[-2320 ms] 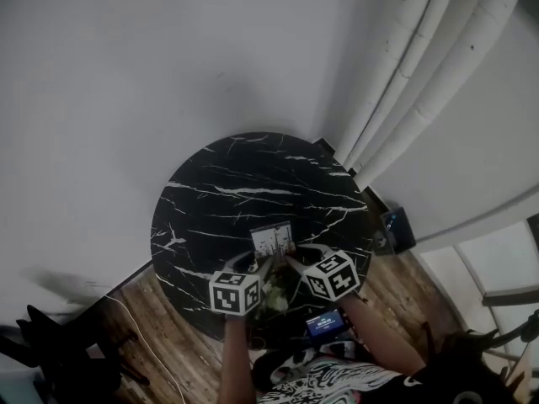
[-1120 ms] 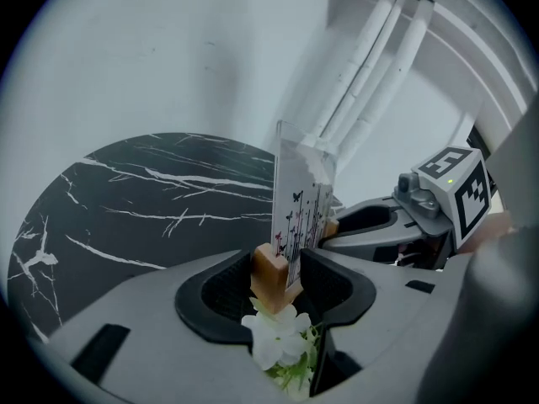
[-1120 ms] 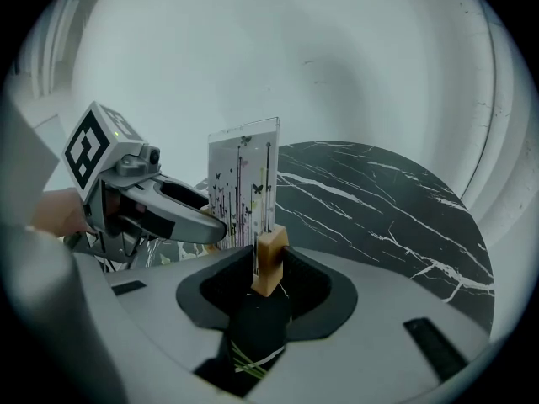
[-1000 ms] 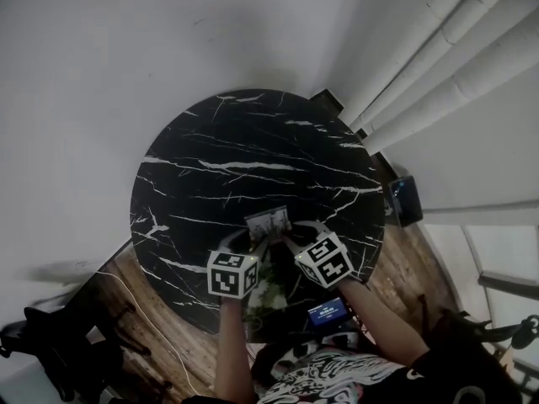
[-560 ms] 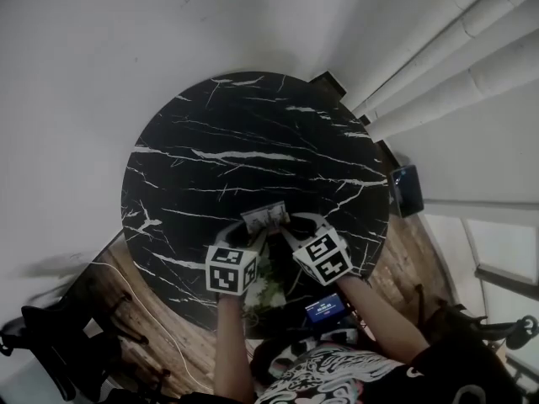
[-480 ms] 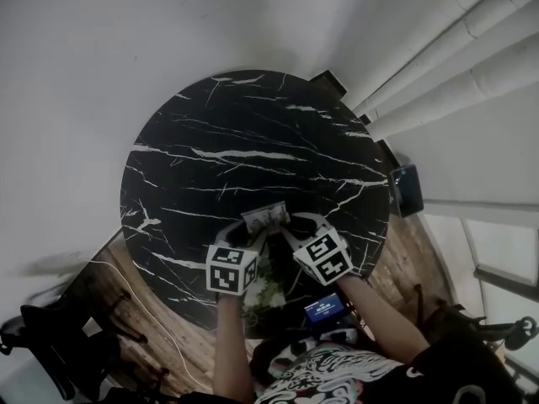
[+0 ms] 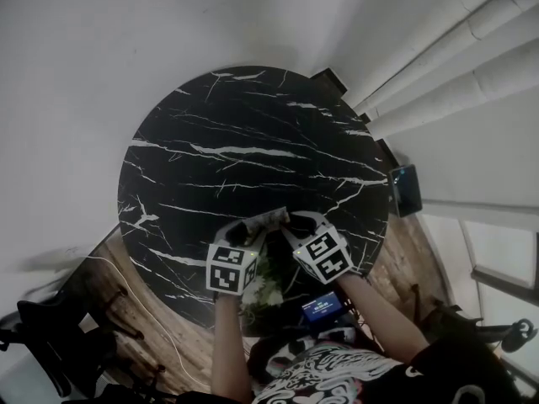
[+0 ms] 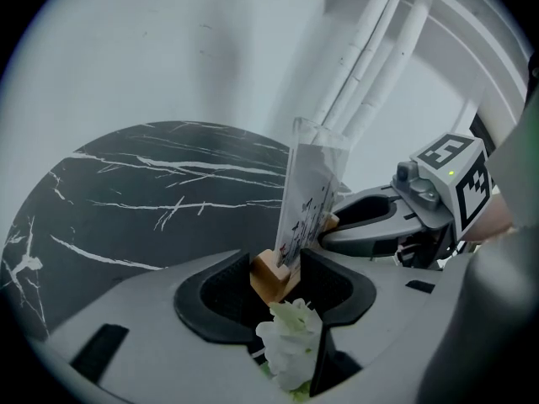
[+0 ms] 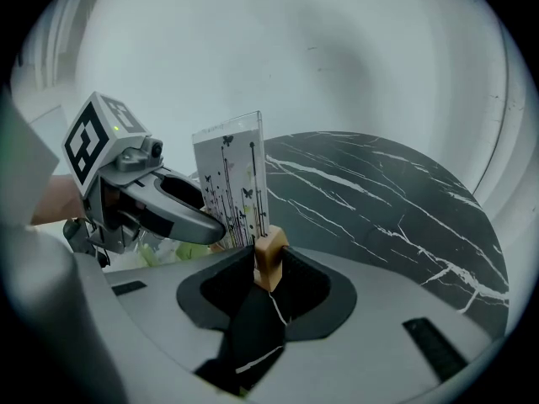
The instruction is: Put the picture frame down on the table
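Note:
A small clear picture frame (image 7: pixel 268 219) with a printed card and a light wooden base hangs between both grippers over the near part of the round black marble table (image 7: pixel 244 133). My left gripper (image 8: pixel 274 278) is shut on one end of the wooden base (image 8: pixel 268 278). At the other end my right gripper (image 9: pixel 268 263) is shut on the base (image 9: pixel 269 255). The card (image 9: pixel 229 188) stands roughly upright in both gripper views. In the head view, the left gripper (image 7: pixel 249 231) and right gripper (image 7: pixel 291 225) meet at the frame. Whether the base touches the table is hidden.
White flowers (image 7: pixel 265 289) lie just below the grippers near the table's front edge. A device with a blue screen (image 7: pixel 320 307) sits by the person's lap. A dark box (image 7: pixel 402 190) stands on the wooden floor at right, beside white curtains (image 7: pixel 455 49).
The frame shows more edge-on in the head view than before, and both grippers have crept slightly forward over the table. Both jaws stay closed on it.

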### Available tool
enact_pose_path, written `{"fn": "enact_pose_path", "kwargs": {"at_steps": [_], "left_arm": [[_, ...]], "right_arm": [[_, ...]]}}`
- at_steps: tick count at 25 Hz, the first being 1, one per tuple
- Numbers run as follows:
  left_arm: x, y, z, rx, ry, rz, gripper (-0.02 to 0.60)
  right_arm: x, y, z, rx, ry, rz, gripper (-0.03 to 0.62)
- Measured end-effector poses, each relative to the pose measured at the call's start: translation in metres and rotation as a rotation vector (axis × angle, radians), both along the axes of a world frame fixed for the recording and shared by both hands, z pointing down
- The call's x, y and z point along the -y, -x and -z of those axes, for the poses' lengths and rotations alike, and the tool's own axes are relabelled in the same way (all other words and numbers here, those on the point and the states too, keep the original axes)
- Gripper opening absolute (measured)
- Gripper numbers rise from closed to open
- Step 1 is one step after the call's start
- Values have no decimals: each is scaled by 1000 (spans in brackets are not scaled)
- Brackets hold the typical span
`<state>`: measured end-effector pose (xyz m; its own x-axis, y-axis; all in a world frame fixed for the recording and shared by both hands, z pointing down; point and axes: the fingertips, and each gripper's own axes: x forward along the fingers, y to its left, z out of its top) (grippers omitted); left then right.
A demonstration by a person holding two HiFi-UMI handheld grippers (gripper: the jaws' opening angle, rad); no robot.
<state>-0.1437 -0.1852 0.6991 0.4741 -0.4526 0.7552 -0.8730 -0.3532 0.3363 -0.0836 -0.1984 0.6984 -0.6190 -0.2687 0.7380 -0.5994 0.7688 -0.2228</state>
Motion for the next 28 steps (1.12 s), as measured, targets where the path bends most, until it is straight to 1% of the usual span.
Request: {"fn": "enact_pose_path", "kwargs": {"at_steps": [4, 6, 8, 13, 16, 19, 25, 28], "left_arm": [[-4, -2, -2, 34, 5, -38, 193], [-7, -3, -4, 59, 0, -62, 193], [-8, -4, -5, 68, 3, -70, 193], [-9, -4, -7, 77, 13, -61, 193], [-9, -6, -7, 80, 15, -56, 193], [-9, -8, -4, 69, 10, -42, 194], [-6, -7, 4, 72, -16, -22, 214], [-9, -6, 7, 67, -15, -21, 221]], "right_arm": [[-5, 1, 0, -36, 4, 23, 107], [-7, -1, -1, -43, 14, 21, 107], [-8, -2, -1, -45, 19, 9, 106], [-6, -5, -7, -51, 9, -13, 106], [-6, -5, -4, -44, 21, -23, 106], [-6, -6, 3, -28, 16, -35, 107], [-6, -12, 10, -38, -13, -43, 107], [-9, -18, 15, -38, -17, -60, 107]]}}
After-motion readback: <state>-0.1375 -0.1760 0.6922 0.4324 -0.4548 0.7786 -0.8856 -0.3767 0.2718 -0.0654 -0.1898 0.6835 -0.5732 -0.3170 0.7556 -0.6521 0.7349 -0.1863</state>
